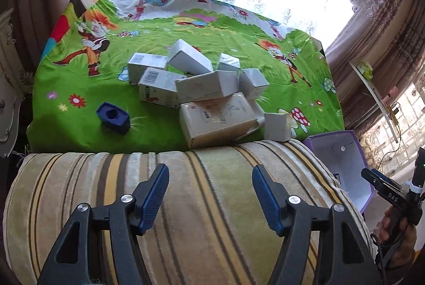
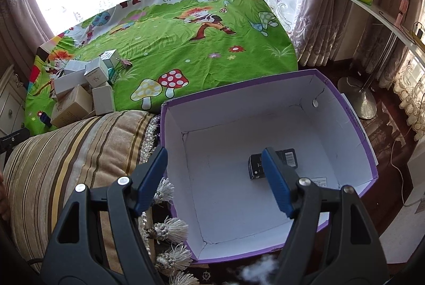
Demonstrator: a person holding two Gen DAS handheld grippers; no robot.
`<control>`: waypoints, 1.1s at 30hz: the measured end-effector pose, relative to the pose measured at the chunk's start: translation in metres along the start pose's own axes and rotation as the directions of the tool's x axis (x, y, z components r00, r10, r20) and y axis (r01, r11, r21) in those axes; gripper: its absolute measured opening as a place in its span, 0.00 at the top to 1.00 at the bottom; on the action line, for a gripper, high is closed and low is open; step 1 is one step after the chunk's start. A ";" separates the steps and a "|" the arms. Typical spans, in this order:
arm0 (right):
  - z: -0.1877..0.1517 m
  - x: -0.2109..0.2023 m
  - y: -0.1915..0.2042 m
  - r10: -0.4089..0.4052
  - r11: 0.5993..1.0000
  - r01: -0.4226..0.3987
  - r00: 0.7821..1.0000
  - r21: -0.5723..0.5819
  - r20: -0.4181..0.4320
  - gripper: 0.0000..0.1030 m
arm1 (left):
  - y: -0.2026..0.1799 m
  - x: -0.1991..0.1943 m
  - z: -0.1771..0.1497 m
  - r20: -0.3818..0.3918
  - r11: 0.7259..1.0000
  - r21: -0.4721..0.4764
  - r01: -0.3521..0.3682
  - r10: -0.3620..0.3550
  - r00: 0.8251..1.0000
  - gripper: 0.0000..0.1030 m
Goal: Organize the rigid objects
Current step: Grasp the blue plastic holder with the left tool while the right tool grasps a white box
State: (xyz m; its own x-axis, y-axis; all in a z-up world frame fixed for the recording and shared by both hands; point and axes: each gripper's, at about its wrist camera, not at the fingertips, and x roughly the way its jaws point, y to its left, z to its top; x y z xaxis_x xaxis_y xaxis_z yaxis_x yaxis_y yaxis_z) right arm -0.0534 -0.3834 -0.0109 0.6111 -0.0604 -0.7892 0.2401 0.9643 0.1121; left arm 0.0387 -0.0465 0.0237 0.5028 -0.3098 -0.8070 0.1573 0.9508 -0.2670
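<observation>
A heap of several white cartons lies on the green cartoon bedsheet, with a larger beige carton at its front, a small white carton to the right and a blue block to the left. My left gripper hangs open over a striped cushion, short of the heap, with nothing between its fingers. My right gripper is open and empty above a purple storage box with a white inside. A small black box lies on the box floor, partly behind one finger.
The heap sits left of the purple box, across the striped cushion with its tassels. Curtains and windows ring the bed. A shelf and a lamp base stand at the right. A person's hand shows low right.
</observation>
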 end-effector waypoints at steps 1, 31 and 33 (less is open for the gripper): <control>0.002 0.000 0.000 0.012 1.000 -0.012 1.000 -0.002 -0.003 0.26 | 0.008 -0.002 0.000 0.002 1.000 -0.014 -0.008 0.008 1.000 0.36; 0.069 0.042 0.087 0.126 0.982 -0.135 0.989 -0.130 -0.079 0.26 | 0.105 0.056 0.051 -0.147 0.985 0.076 -0.155 0.165 0.975 0.25; 0.072 0.059 0.101 0.134 0.977 -0.152 0.984 -0.150 -0.121 0.26 | 0.104 0.065 0.056 -0.161 0.983 0.097 -0.155 0.170 0.972 0.25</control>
State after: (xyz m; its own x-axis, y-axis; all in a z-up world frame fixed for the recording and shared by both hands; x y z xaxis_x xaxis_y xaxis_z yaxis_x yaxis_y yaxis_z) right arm 0.0609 -0.3086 -0.0027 0.5417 0.1010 -0.8345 0.0288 0.9900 0.1384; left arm 0.1355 0.0325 -0.0270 0.3792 -0.1411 -0.9145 0.1592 0.9835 -0.0858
